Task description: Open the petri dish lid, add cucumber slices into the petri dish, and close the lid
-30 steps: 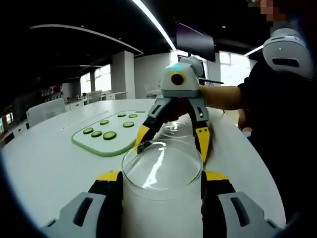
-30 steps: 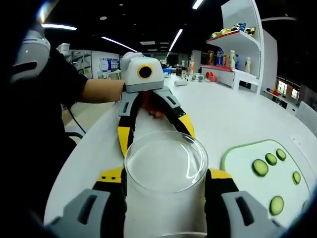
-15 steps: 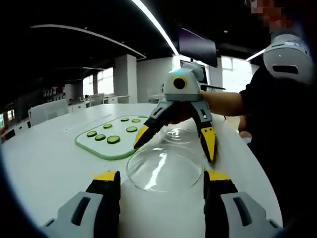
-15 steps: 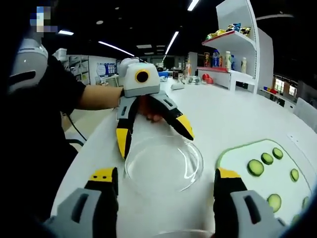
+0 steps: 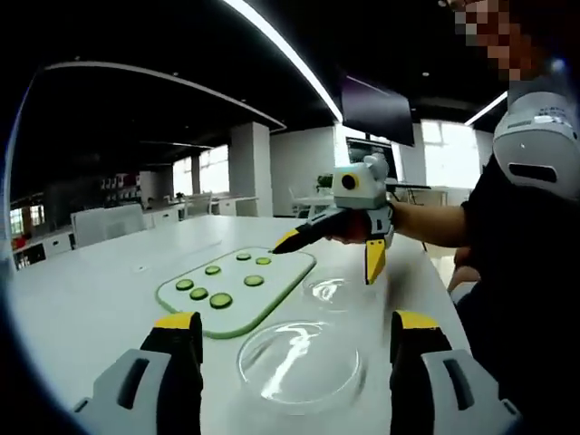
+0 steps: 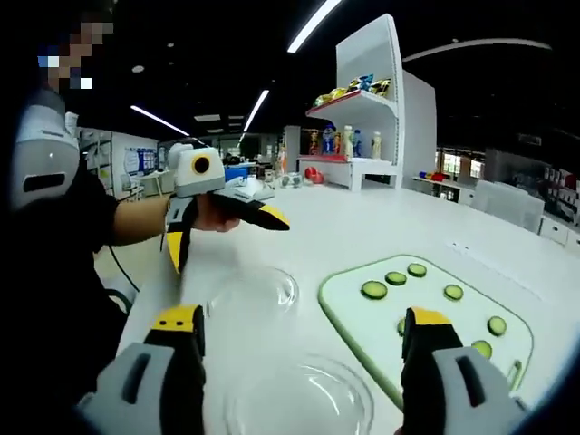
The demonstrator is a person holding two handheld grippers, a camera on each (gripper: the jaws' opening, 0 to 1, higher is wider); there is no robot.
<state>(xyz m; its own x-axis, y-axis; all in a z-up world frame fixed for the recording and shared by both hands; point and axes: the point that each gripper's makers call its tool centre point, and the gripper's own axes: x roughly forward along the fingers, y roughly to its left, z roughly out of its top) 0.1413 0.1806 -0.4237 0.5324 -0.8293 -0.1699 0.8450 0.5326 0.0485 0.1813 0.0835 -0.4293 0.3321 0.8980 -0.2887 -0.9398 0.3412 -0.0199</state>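
Observation:
Two clear round petri dish parts lie side by side on the white table; which is lid and which is base I cannot tell. One glass part (image 5: 299,364) (image 6: 249,290) rests between the jaws of my open left gripper (image 5: 294,337), untouched. The other glass part (image 5: 333,292) (image 6: 299,399) lies close in front of my open right gripper (image 6: 304,333). Each gripper also appears opposite, raised above the table with jaws spread: the right gripper (image 5: 332,254) and the left gripper (image 6: 223,239). Beside the glass lies a green cutting board (image 5: 263,292) (image 6: 358,313) carrying several cucumber slices (image 5: 220,300) (image 6: 373,290).
The person's dark-sleeved body stands at the table's edge (image 5: 517,272) (image 6: 54,236). A white shelf unit with bottles (image 6: 362,136) stands at the far end of the table. White table surface (image 5: 91,299) stretches beyond the board.
Both grippers let go of the glass part they held together; it now lies on the table. Both have opened and drawn back and up, away from each other.

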